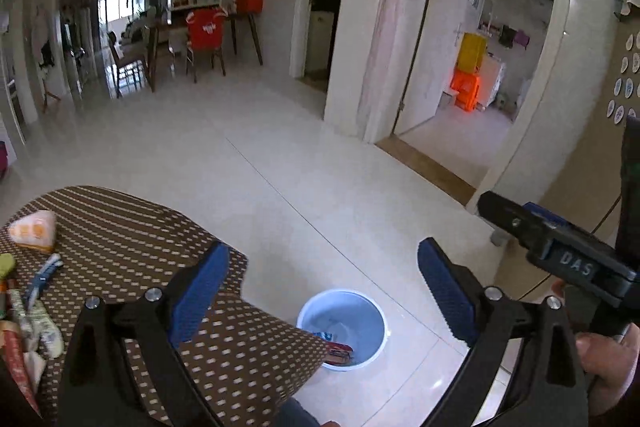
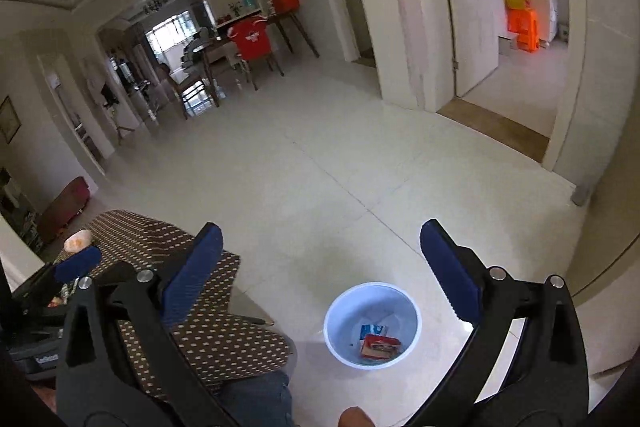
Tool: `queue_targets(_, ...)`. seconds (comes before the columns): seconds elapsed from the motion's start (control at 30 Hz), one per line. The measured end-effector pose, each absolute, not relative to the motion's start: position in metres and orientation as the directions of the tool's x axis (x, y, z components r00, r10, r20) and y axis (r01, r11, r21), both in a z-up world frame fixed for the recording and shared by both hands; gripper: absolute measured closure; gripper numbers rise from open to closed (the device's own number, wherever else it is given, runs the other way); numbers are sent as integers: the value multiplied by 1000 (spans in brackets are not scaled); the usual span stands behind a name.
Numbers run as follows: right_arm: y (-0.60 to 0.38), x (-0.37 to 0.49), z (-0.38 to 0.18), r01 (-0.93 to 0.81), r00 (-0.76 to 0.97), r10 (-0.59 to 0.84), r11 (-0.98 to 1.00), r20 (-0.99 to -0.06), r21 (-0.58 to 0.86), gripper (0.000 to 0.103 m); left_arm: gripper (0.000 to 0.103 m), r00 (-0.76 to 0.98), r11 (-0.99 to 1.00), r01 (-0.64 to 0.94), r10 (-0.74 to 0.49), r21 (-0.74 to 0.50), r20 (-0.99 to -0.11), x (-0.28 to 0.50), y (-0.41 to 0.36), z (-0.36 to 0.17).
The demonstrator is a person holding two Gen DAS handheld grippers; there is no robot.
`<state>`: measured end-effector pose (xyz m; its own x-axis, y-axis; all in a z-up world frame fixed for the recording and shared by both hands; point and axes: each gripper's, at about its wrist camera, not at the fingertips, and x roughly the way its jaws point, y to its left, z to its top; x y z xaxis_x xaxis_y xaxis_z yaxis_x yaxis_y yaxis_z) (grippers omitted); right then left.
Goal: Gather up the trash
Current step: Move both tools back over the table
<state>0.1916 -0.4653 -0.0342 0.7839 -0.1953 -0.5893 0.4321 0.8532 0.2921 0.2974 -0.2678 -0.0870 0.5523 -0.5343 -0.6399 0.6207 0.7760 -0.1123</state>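
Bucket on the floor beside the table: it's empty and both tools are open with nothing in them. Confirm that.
Not quite. The bucket is not empty: the right wrist view shows a red packet and a blue one inside. The rest stands: it sits on the floor beside the table, and the left tool and right tool are open with nothing in them.

raised letters "DAS" — on the right hand-held gripper point(image 1: 500, 213)

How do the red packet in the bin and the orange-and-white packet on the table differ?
The red packet lies at the bottom of the bin, beside a blue wrapper; the orange-and-white packet lies on the table. The red one looks flat and rectangular, the orange-and-white one puffed and wedge-shaped. Neither is held.
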Motion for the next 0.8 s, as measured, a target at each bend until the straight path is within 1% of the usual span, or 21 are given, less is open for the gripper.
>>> queue_targets(0.13, -439, 202, -23, 378, 800, -153, 880, -579, 289, 6, 9, 588, 801, 592, -507, -92, -630, 291, -237, -74)
queue_targets(0.3, -395, 225, -16, 290, 813, -83, 916, -576, 277, 6, 9, 641, 852, 516, -452, -87, -621, 288, -179, -66)
queue_targets(0.6, -305, 266, -19, 115, 801, 62, 960, -596, 255, 6, 9, 739, 940, 337, -292, -42, -608, 284, -76, -60)
queue_targets(0.7, -273, 276, -21, 56, 788, 108, 968, -606, 245, 6, 9, 764, 965, 259, -220, -23, -607, 280, -37, -61)
queue_targets(0.8, -241, 287, -25, 1, 771, 150, 972, -619, 237, 6, 9, 767, 982, 186, -167, -34, -619, 276, 0, -68)
